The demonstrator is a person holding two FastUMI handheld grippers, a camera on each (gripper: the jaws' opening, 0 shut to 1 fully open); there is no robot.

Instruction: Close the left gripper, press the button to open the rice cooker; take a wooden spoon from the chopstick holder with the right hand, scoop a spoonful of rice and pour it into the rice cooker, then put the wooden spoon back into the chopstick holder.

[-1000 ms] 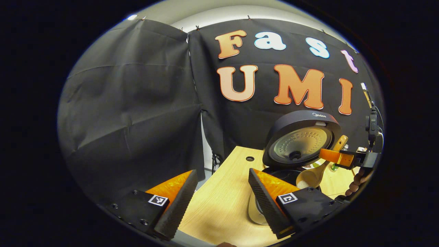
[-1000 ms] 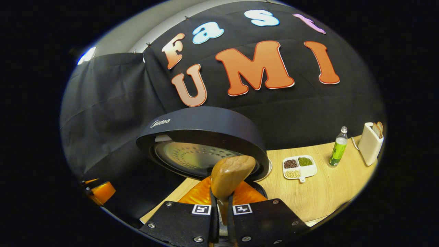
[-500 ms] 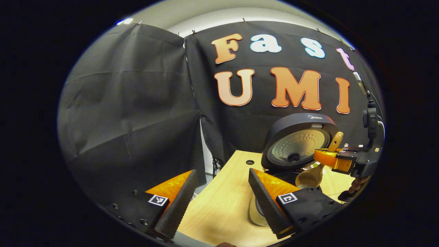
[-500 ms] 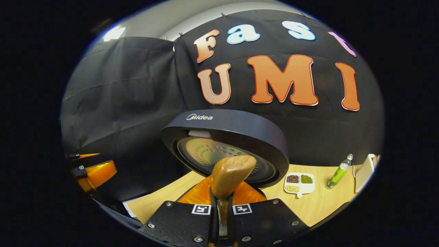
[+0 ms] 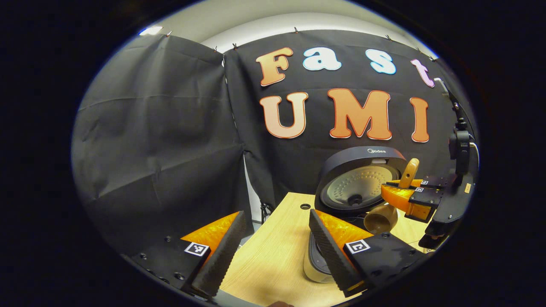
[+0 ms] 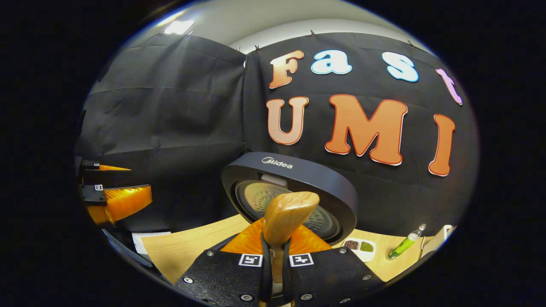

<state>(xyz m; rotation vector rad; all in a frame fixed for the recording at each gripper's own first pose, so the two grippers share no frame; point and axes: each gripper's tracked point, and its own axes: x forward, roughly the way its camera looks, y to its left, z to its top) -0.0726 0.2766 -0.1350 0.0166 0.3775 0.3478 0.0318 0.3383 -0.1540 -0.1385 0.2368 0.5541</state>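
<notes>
The dark rice cooker [image 5: 318, 264] stands on the wooden table with its lid [image 5: 358, 183] swung up. Over its pot hangs the wooden spoon [image 5: 381, 218], bowl low and turned sideways, handle pointing up. My right gripper [image 5: 403, 194] is shut on that handle. In the right gripper view the handle end [image 6: 286, 211] rises between the closed fingers of my right gripper [image 6: 276, 249], with the lid [image 6: 298, 177] right behind it. My left gripper [image 5: 276, 215] is open with nothing in it, left of the cooker, and it also appears at the left edge [image 6: 117, 200].
The table [image 5: 273, 256] has a small round hole [image 5: 305, 206] near its back edge. To the right of the cooker lie a divided white dish of beans [image 6: 360, 249], a green bottle [image 6: 403, 247] and a white holder [image 6: 435, 243]. A sheet of paper [image 6: 149, 241] lies left.
My right gripper has rolled and lifted a little over the pot, so the spoon bowl turned over and its rice is no longer seen. The left gripper stayed open and shifted slightly.
</notes>
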